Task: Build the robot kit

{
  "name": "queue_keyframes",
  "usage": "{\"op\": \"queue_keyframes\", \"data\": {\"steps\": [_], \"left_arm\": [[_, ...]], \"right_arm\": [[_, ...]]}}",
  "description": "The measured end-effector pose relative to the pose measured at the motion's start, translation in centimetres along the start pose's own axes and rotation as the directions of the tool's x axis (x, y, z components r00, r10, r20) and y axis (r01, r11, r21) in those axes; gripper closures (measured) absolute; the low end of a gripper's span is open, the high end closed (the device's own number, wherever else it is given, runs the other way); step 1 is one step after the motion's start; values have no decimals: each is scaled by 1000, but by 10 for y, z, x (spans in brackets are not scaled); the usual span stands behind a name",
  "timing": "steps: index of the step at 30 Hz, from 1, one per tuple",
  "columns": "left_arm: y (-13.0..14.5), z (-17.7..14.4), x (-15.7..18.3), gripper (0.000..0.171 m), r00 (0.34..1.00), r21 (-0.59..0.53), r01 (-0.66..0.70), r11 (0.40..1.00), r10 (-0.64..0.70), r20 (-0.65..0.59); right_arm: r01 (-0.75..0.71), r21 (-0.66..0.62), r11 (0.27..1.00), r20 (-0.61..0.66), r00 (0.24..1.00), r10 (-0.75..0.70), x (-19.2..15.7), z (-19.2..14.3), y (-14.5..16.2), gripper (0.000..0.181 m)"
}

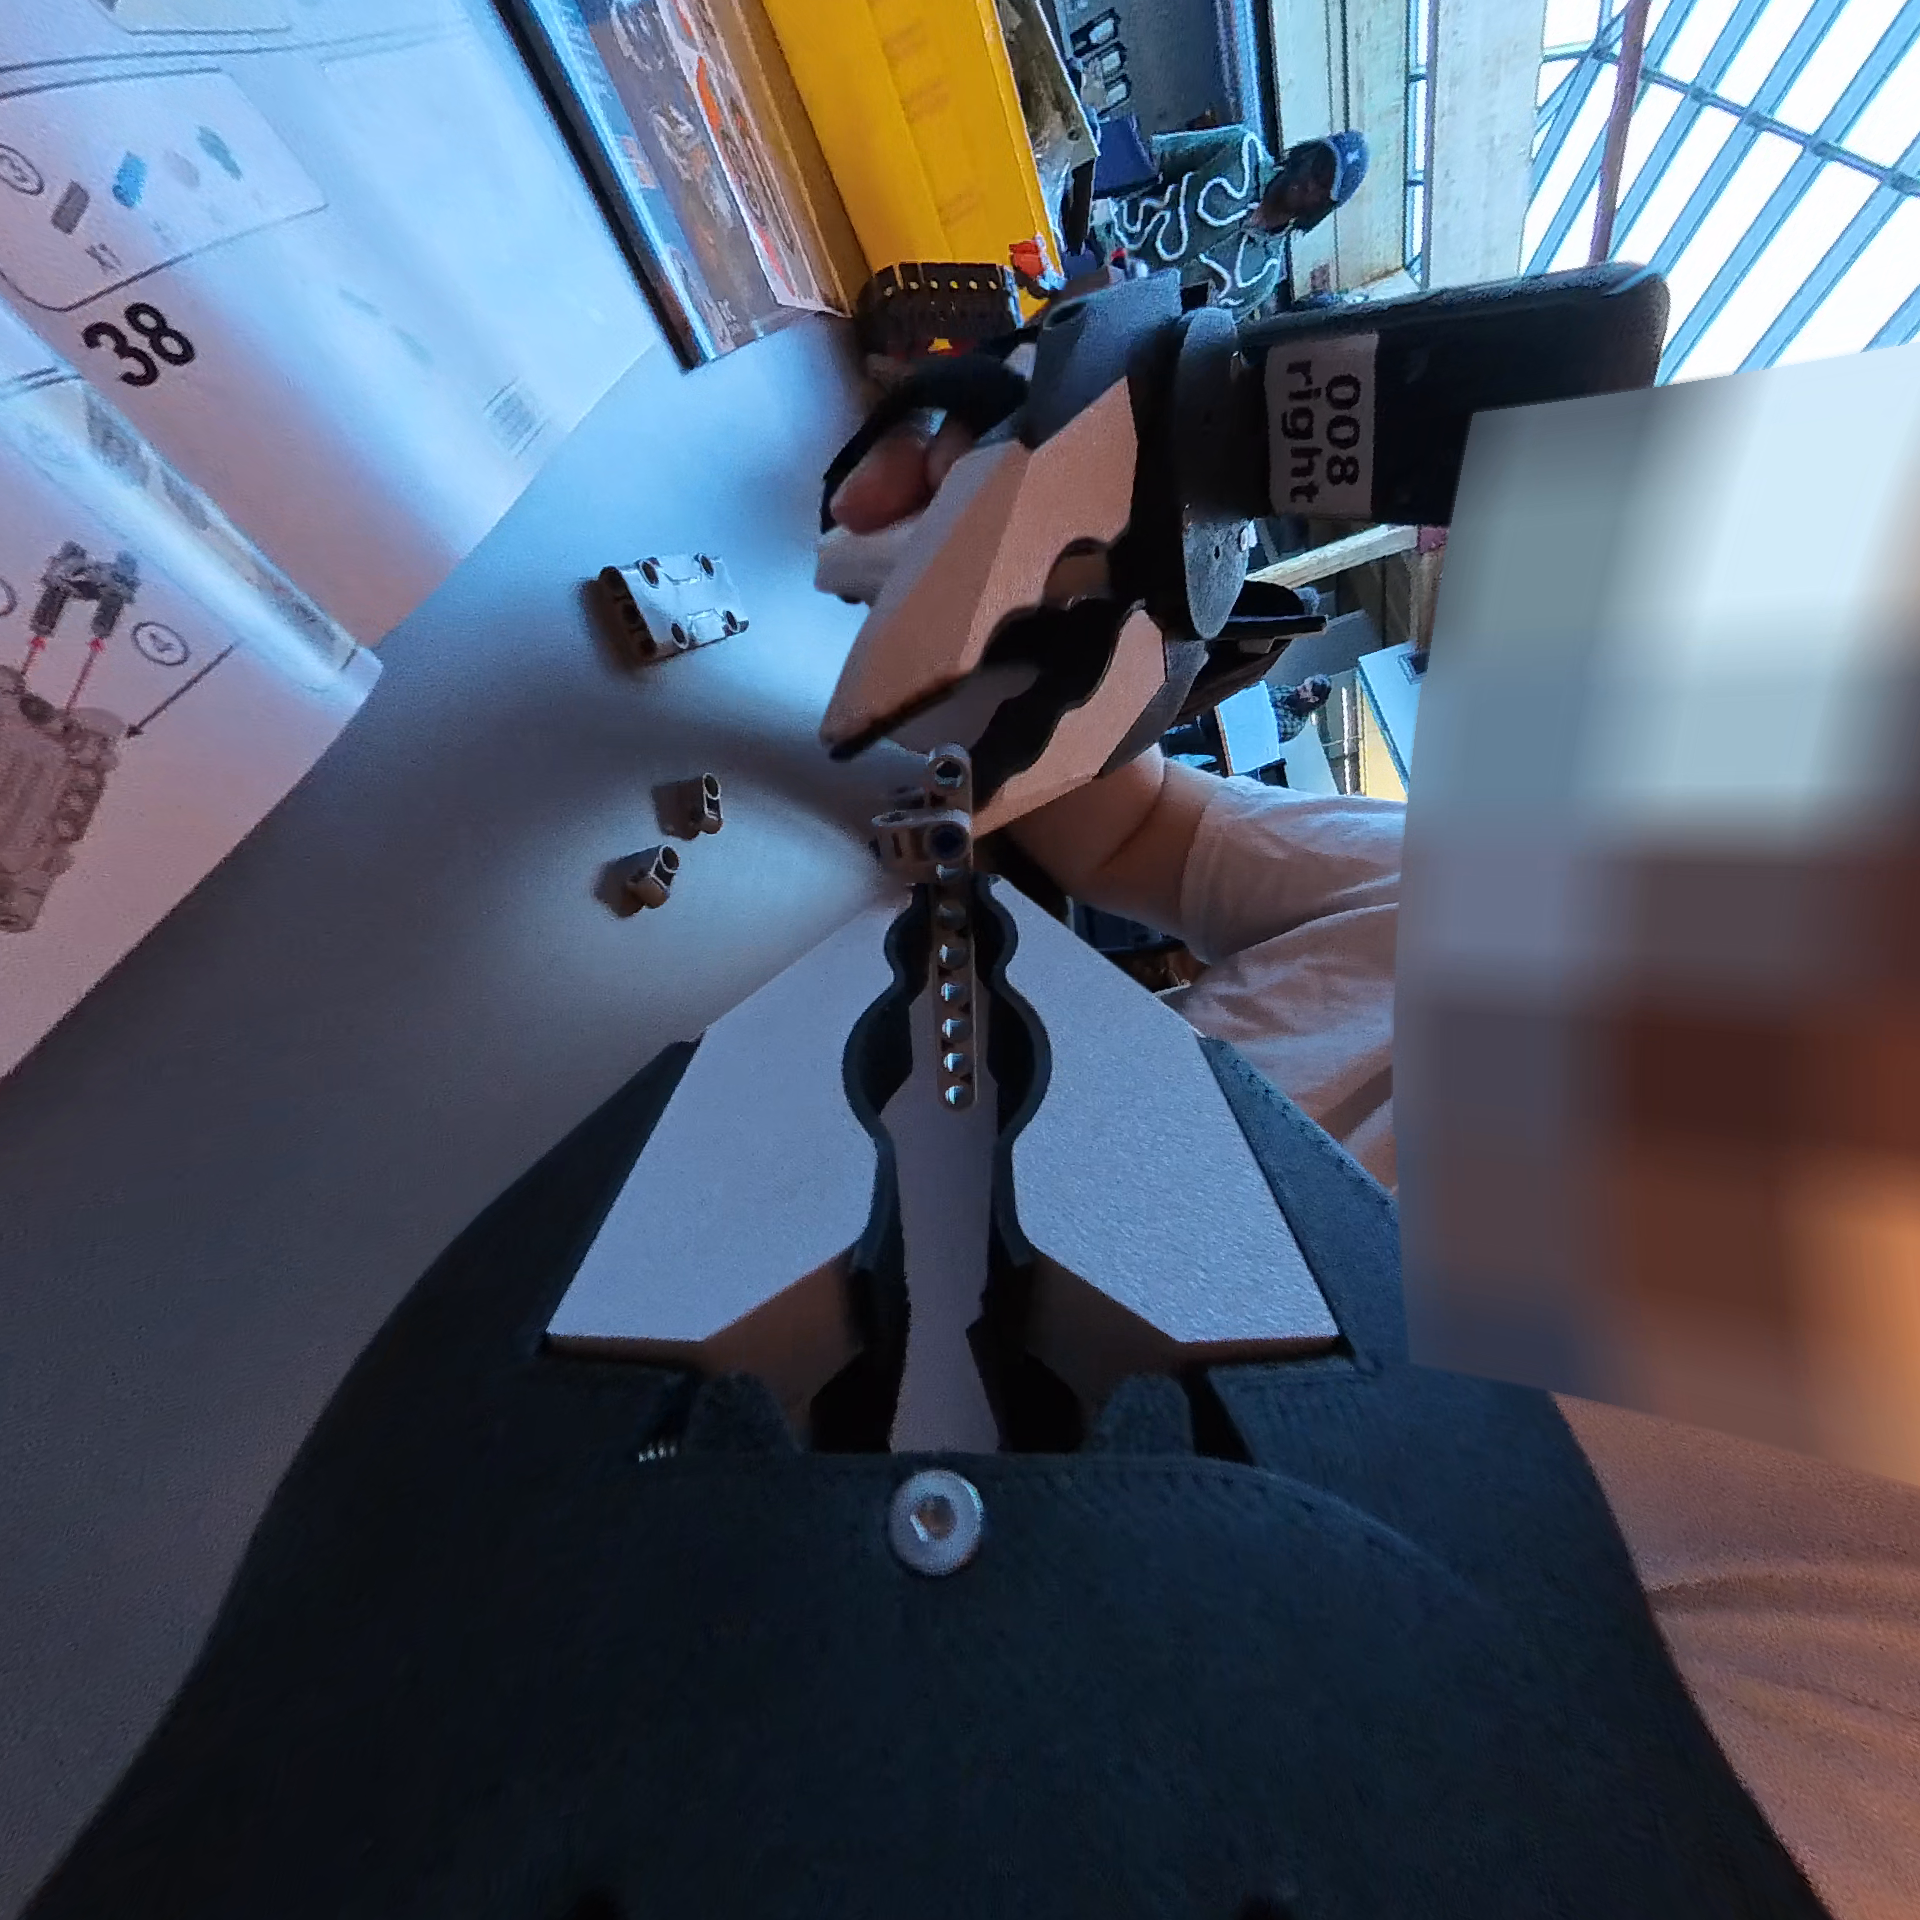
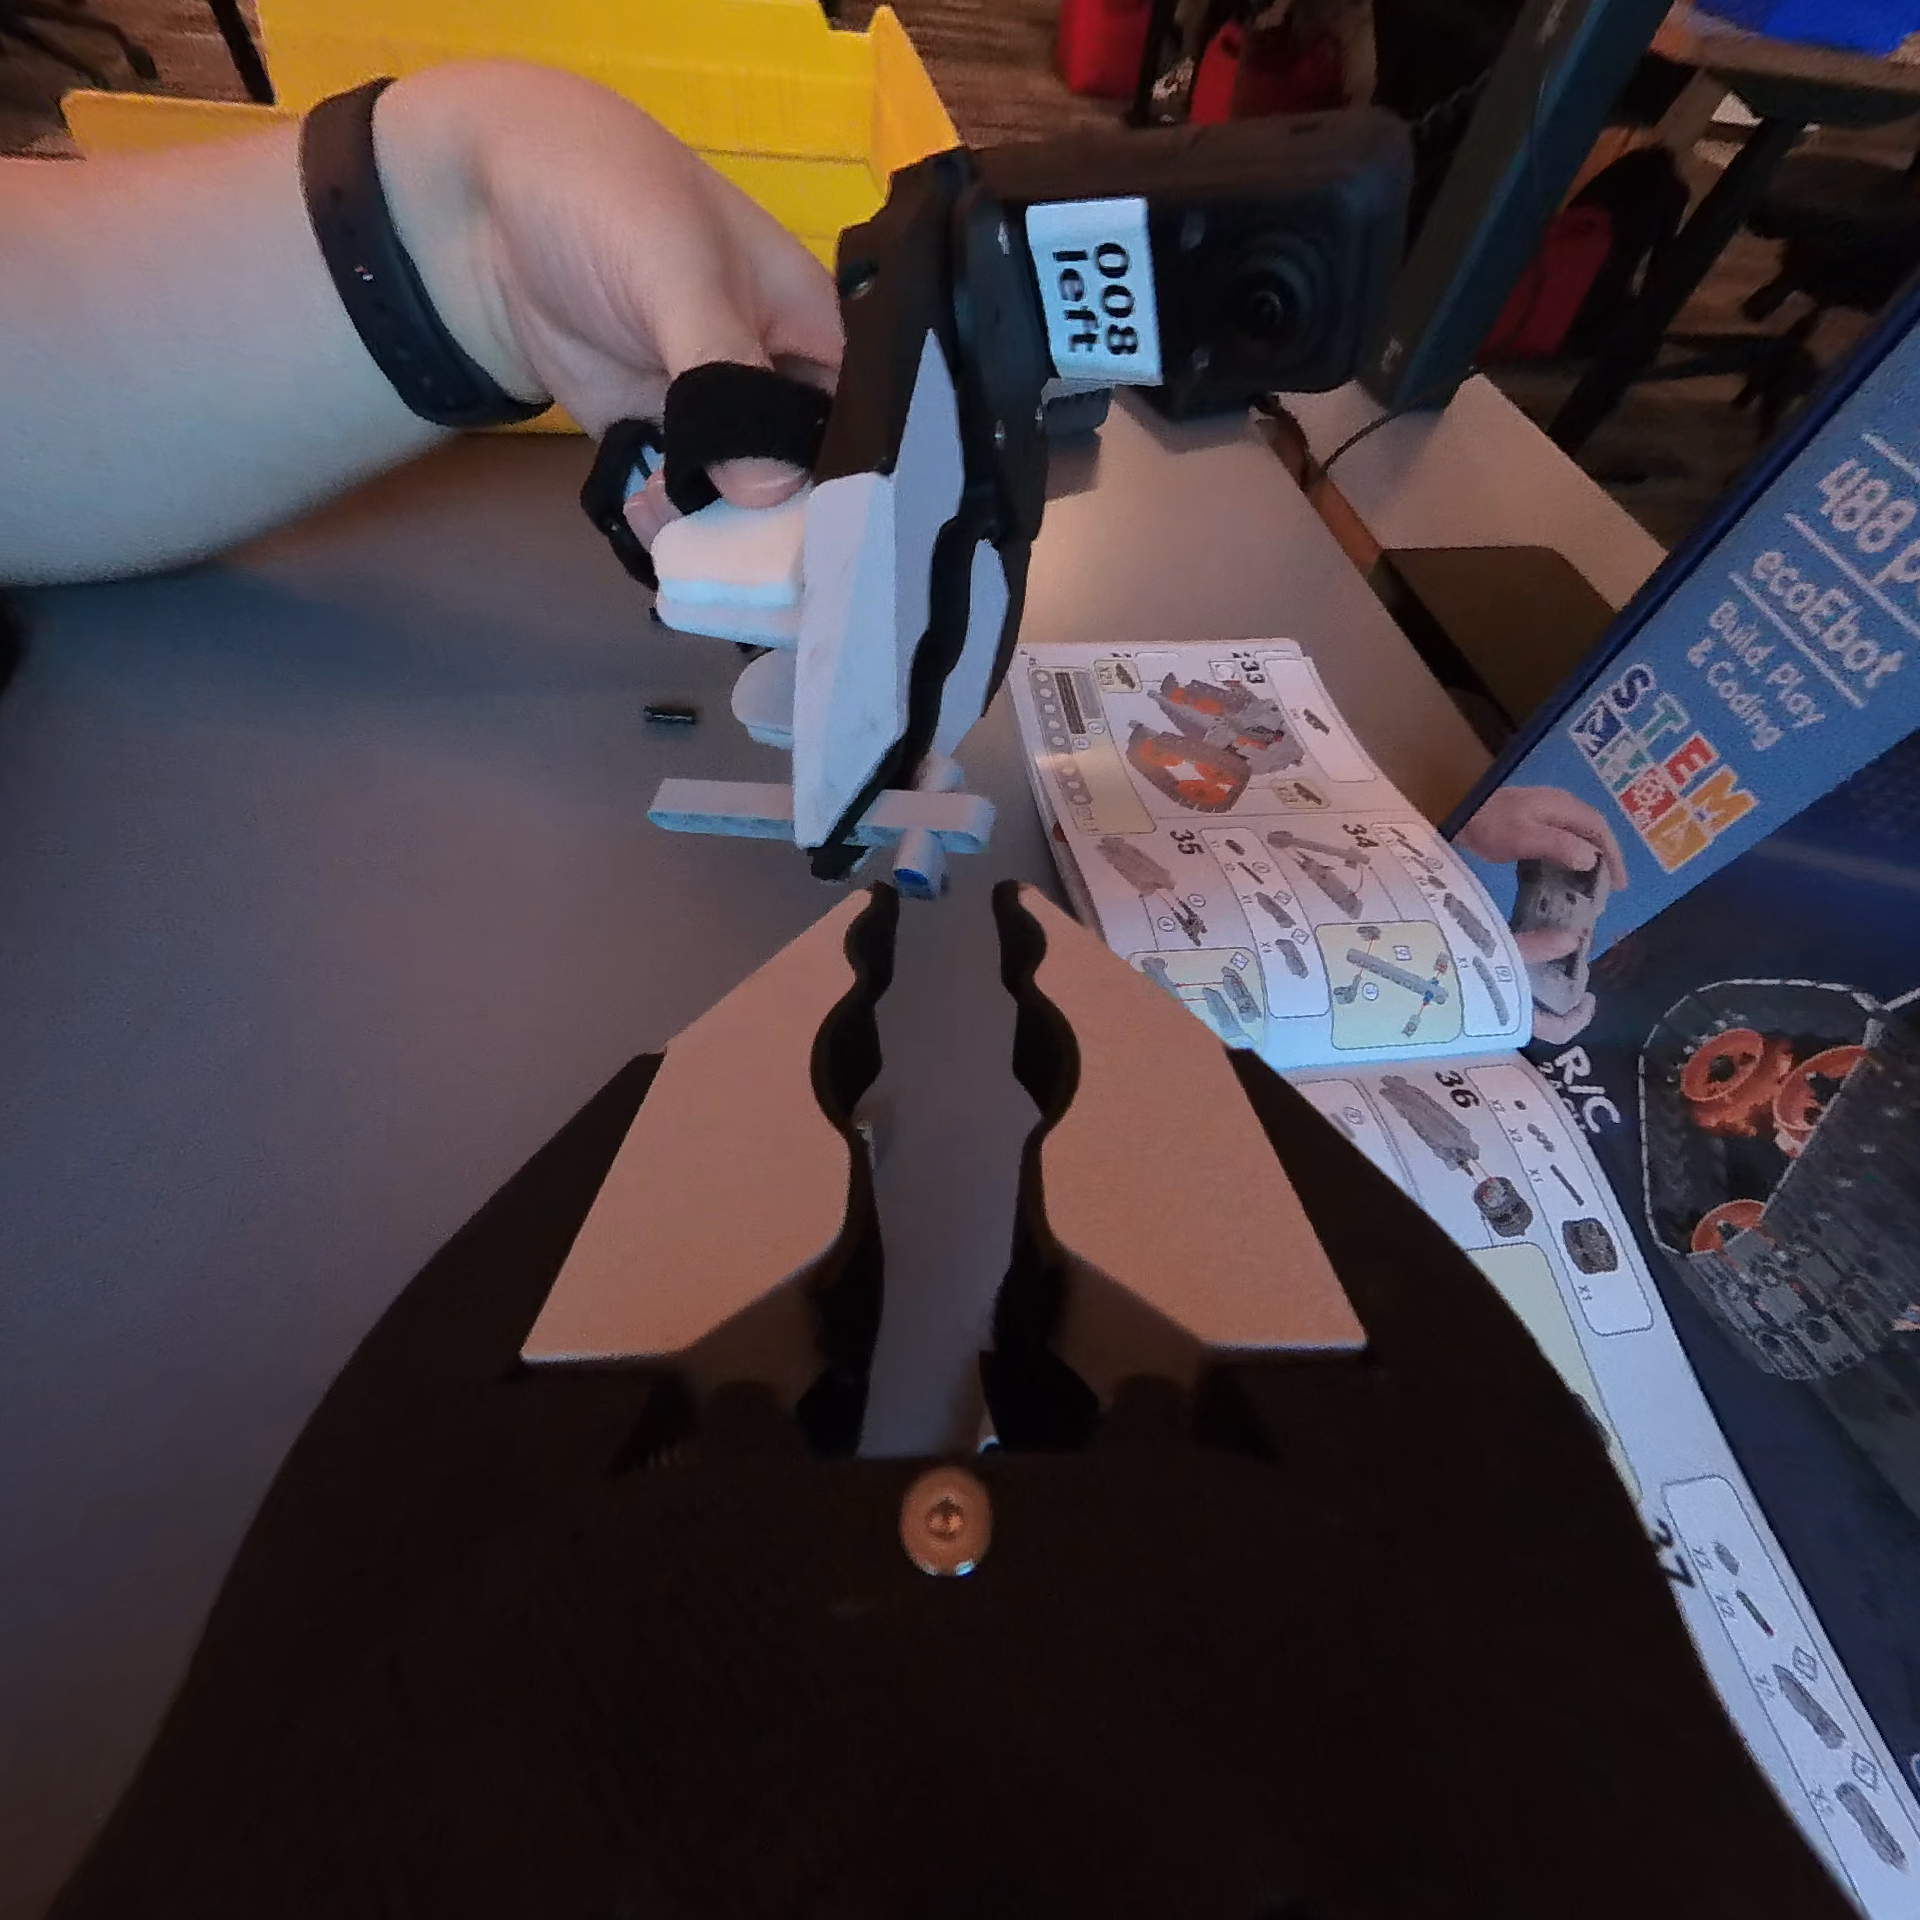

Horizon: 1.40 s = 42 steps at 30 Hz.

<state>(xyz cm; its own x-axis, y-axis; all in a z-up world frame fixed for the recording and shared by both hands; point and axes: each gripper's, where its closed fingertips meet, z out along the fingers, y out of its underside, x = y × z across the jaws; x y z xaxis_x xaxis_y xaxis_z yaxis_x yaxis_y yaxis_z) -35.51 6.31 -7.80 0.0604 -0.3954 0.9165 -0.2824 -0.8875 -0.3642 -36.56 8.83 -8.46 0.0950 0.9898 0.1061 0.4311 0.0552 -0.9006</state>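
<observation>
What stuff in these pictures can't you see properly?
- Left wrist view: a blur patch hides everything on the right side.
- Left wrist view: the instruction booklet is cut off by the left edge.
- Right wrist view: the left gripper covers the middle of the grey beam.
- Right wrist view: the small black piece is too small to identify.
- Both views: whether the right gripper touches the connector is unclear.

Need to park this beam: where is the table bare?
Bare table lies left of the right gripper, beside the forearm, holding only a small black pin. Crowded: the open manual and blue box to its right. In the left wrist view, three loose grey pieces sit near the manual.
</observation>
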Motion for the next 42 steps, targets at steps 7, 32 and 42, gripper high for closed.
{"op": "queue_keyframes", "data": {"steps": [7,32,42], "left_arm": [[1,5,2,167,1000,-7,13,1000,-13,-9],[36,-6,-65,166,946,-177,173,969,-113,305],[39,-10,-71,165,933,-155,251,956,-195,304]], "right_arm": [[17,-34,999,7,1000,-17,-5,4,3,174],[35,-279,960,-50,997,-51,-3,34,59,172],[2,-283,959,-54,998,-18,17,1,52,173]]}}
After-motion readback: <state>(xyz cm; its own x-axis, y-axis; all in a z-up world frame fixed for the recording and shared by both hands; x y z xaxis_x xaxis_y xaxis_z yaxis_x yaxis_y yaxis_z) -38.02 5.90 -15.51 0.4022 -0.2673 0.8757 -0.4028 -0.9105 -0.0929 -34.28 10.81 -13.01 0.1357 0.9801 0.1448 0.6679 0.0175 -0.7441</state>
